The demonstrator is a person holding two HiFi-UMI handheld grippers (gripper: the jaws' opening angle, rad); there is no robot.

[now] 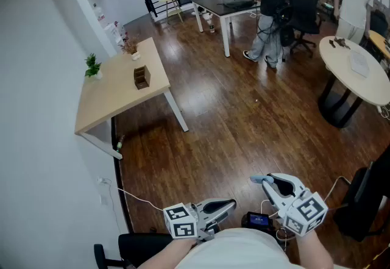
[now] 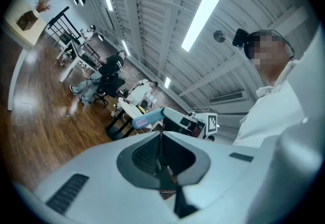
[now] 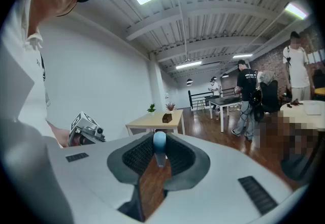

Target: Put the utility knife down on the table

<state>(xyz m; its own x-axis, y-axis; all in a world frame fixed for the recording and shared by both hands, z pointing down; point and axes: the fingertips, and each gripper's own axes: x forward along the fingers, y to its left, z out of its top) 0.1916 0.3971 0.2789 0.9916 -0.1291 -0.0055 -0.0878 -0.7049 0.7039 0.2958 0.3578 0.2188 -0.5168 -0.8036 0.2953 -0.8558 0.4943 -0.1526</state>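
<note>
The light wooden table (image 1: 116, 97) stands in the upper left of the head view with one side along the white wall (image 1: 36, 109). A small green plant (image 1: 92, 66) and a brown box (image 1: 141, 77) sit towards its far end, and the near half of the top is bare. Dark wood floor (image 1: 244, 121) spreads wide between you and that table, and its near corner and white legs stand free on the floor side. Farther back are a black table (image 1: 222, 4) with people around it and a white oval table (image 1: 359, 75) at the right edge. A thin white cable (image 1: 131, 194) runs over the floor just left of your hands. Your right gripper (image 1: 269, 182) has its fingers narrowly apart and clamped on the utility knife (image 3: 159, 146), which is up in the air at the bottom of the frame, well apart from the wooden table. Only the knife's blue end shows; the rest is hidden between the pads. Your left gripper (image 2: 161, 136) has its fingers pressed together with nothing in them. A black seat (image 1: 131, 243) at the lower left and a dark shape (image 1: 365, 207) at the lower right are cut off and hard to make out.
</note>
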